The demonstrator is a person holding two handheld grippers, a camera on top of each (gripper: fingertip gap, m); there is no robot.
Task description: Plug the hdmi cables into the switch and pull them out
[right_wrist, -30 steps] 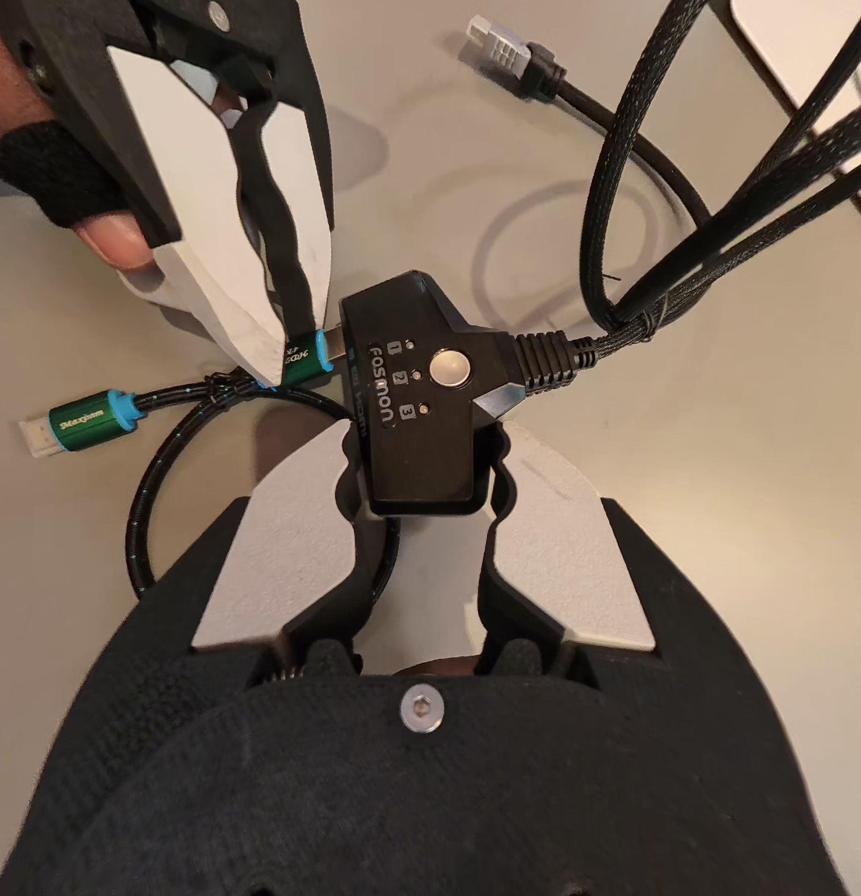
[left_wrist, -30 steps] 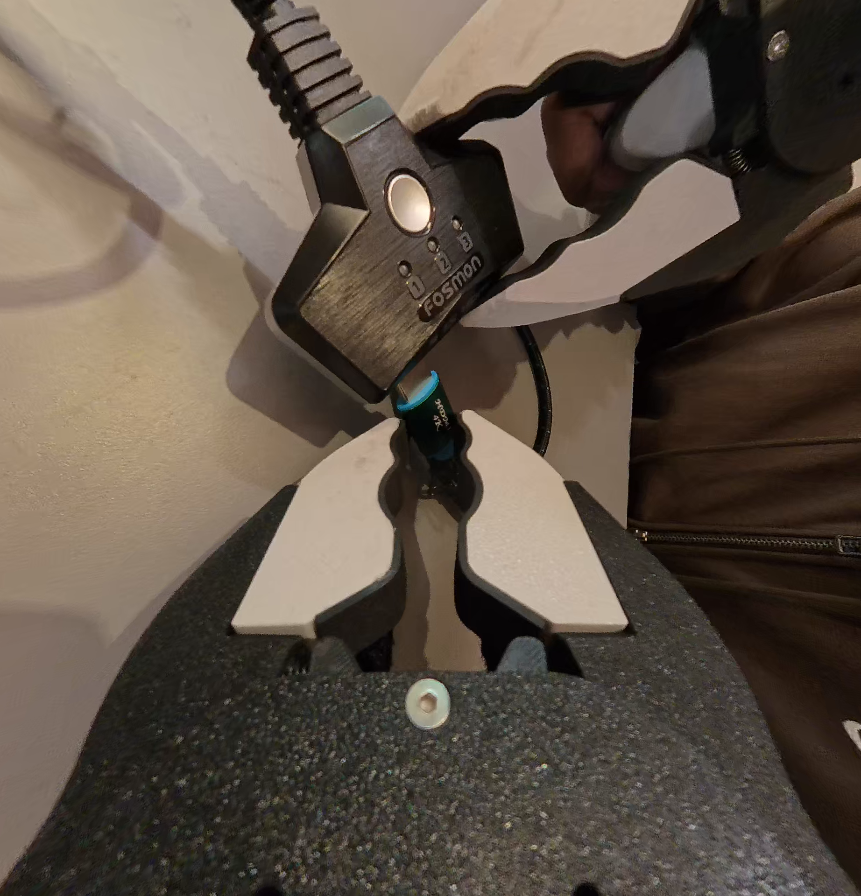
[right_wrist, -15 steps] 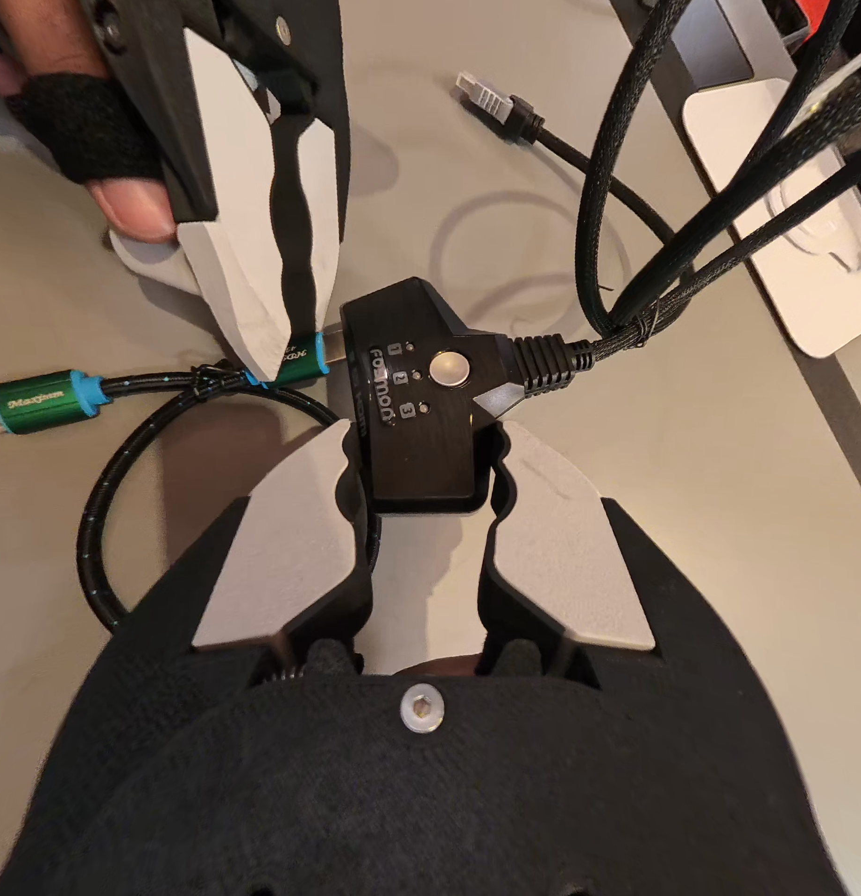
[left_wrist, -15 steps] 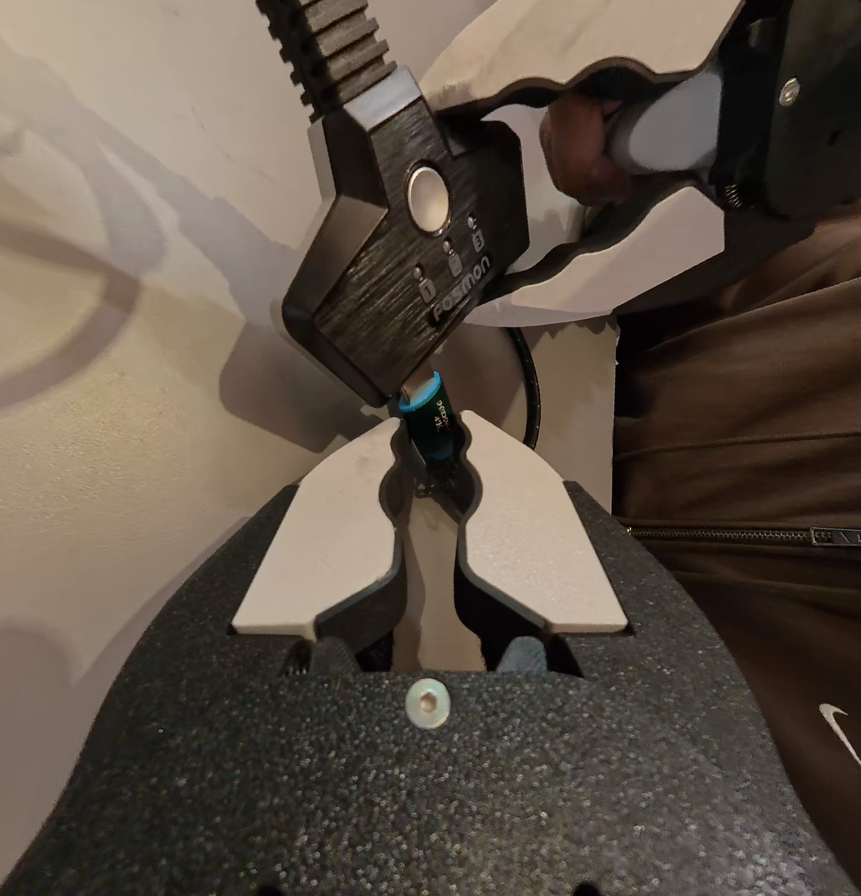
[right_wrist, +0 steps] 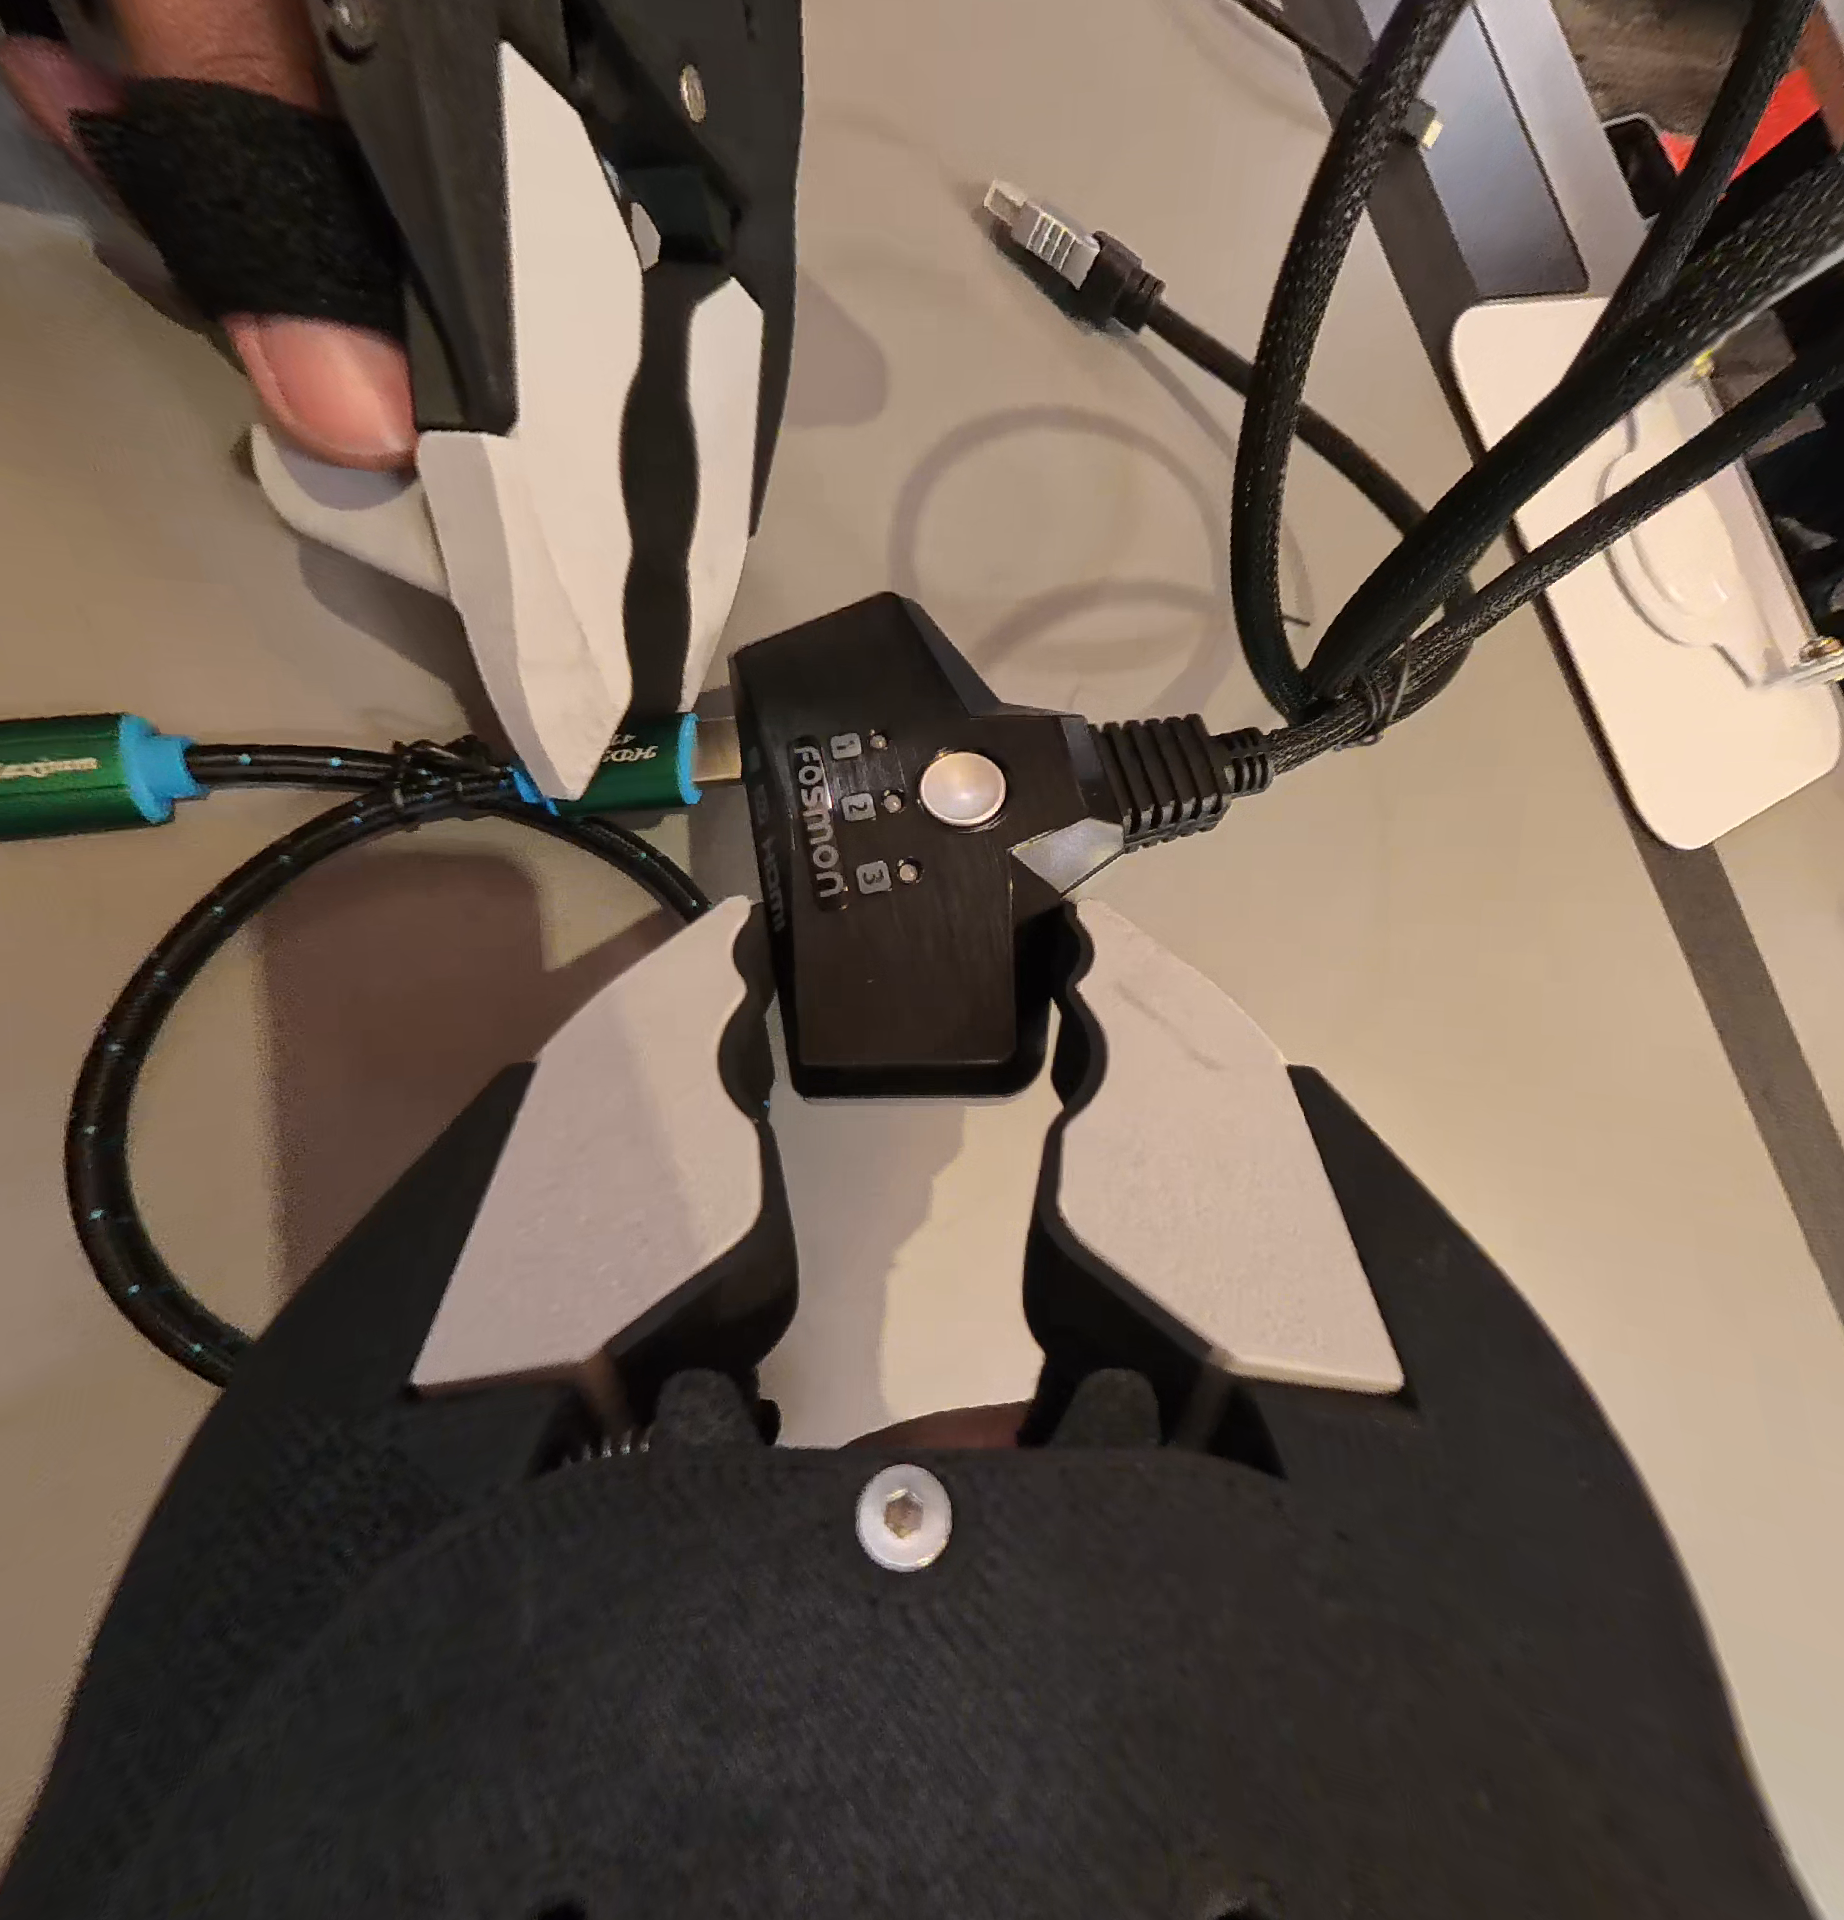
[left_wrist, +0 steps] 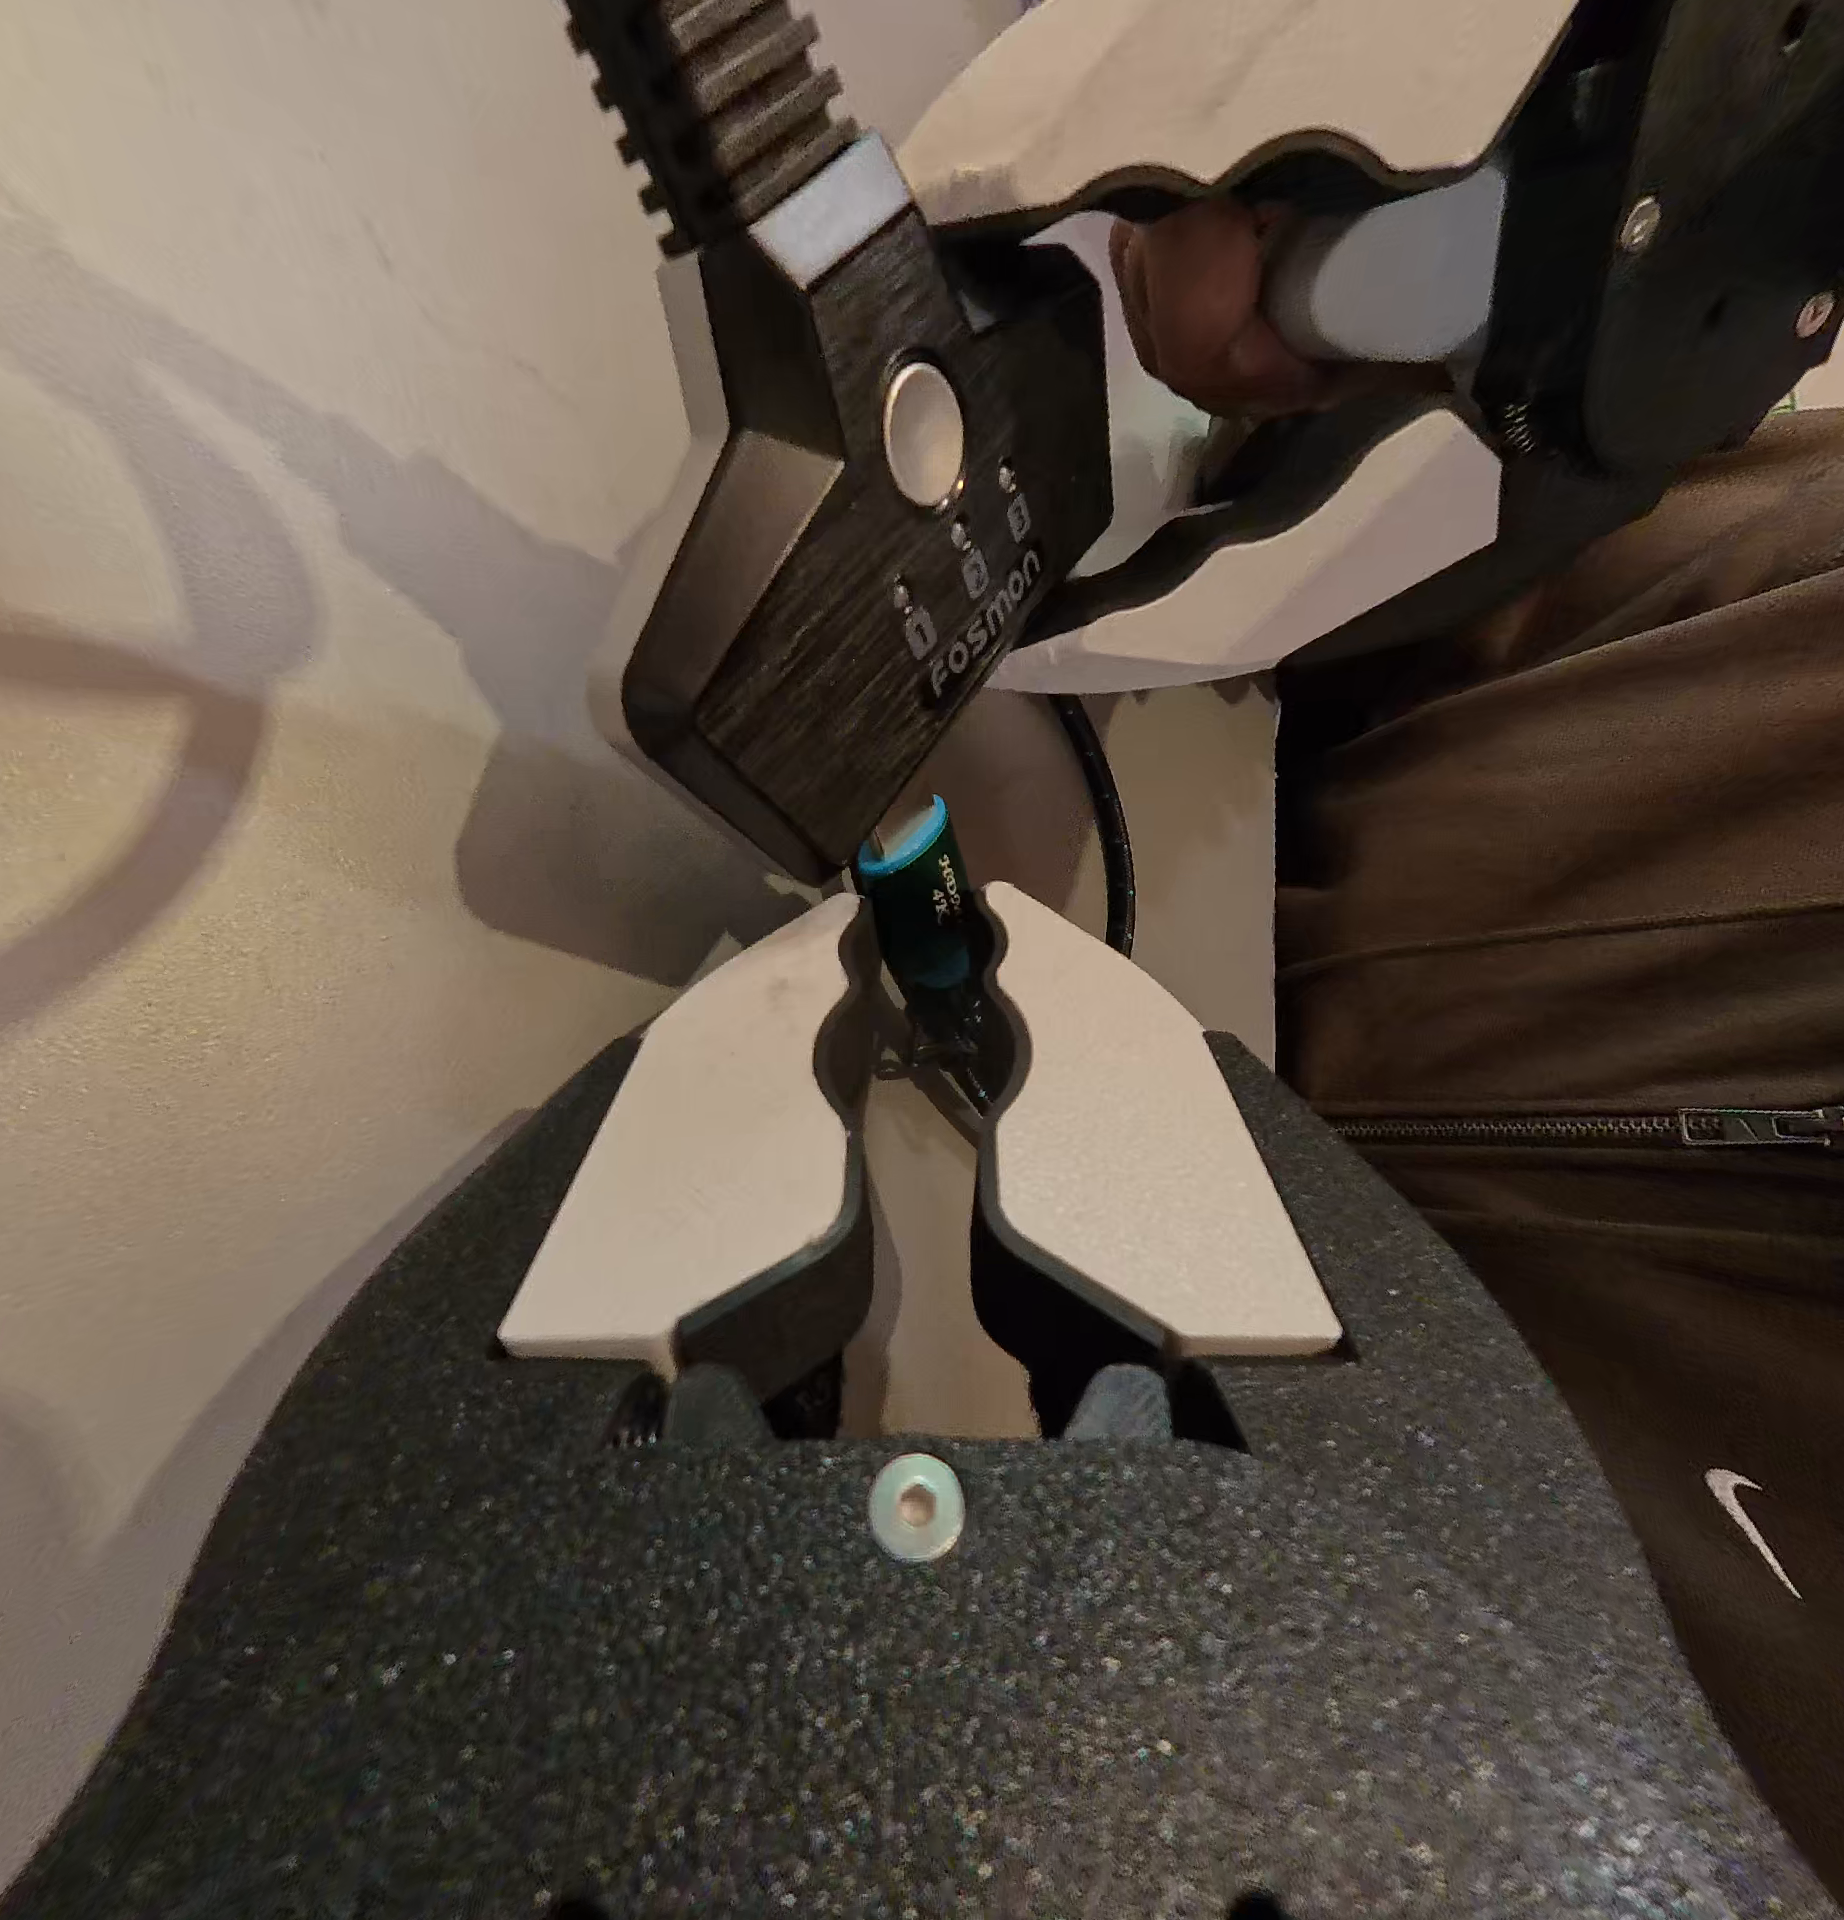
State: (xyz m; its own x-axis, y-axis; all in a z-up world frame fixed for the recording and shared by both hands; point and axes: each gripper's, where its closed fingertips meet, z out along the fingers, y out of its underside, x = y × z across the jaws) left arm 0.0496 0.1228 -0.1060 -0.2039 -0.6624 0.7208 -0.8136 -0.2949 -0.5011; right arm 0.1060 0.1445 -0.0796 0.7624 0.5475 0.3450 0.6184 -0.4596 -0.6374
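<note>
The left gripper (left_wrist: 923, 914) is clamping the green metal-shelled cable plug with blue end rings (left_wrist: 923, 914) between its two pale fingers, both pads pressing on the shell. The plug's bare metal tip is meeting a port on the edge of the black brushed-finish switch box with a round silver button and three small indicator lights (left_wrist: 876, 540); how deep the tip sits cannot be told. In the right wrist view, the same plug (right_wrist: 643, 764) is lying level with the box's left edge, held above the beige tabletop (right_wrist: 1313, 1143).

The right gripper (right_wrist: 913, 997) is gripping the lower body of the switch box (right_wrist: 913, 883), its fingers pressing on both sides. A ribbed black strain relief (right_wrist: 1172, 774) is leaving the box to the right and joining a bundle of black braided cables (right_wrist: 1437, 468).

The plug's black braided cord with blue flecks (right_wrist: 170, 1039) is looping on the tabletop, ending in a second green plug (right_wrist: 56, 769) at far left. A grey-tipped black cable end (right_wrist: 1053, 244) is lying farther back.
</note>
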